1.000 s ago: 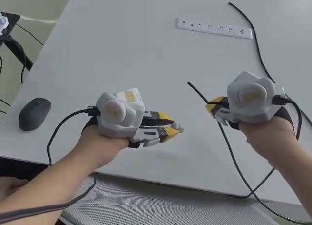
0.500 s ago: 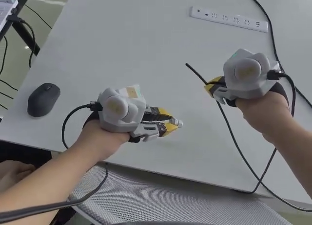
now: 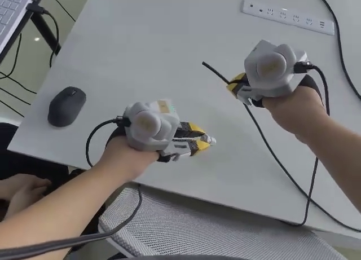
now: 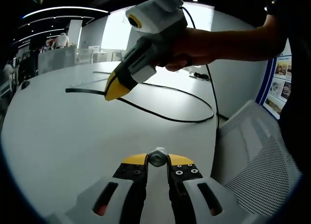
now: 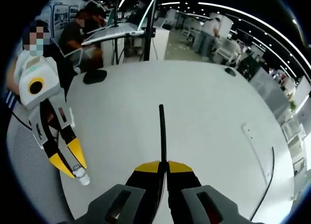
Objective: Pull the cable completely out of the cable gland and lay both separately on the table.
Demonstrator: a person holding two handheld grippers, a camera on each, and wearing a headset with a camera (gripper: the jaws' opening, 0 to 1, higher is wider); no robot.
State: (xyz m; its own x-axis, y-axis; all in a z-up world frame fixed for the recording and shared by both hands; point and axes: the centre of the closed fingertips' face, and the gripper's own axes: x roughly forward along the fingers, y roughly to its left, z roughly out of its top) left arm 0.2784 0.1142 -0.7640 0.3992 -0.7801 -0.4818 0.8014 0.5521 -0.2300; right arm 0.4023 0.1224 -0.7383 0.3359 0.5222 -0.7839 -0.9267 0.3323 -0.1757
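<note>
Two grips: left gripper [image 3: 206, 142] fingers [image 4: 134, 160] pinch the small round gland [image 4: 157, 156], right gripper [image 5: 163, 166] fingers pinch the thin black cable [image 5: 162, 131], above a smooth grey worktop [image 3: 141, 51]; mouse [image 3: 66, 106] and power strip [image 3: 287, 16] lie well aside.

Your right gripper [image 3: 231, 88], jaws pinched on the cable [image 3: 215, 72], has moved off toward the far edge of the desk [image 3: 141, 45] and sits closer to the power strip [image 3: 287, 14] than a second ago. That opens the gap to your left gripper [image 3: 204, 142], so the cable's free end is now further from the cable gland [image 4: 157, 157] clamped in the left jaws. The rest of the apparent shift is your head turning, mouse [image 3: 66, 106] and strip sliding across the head view together.
</note>
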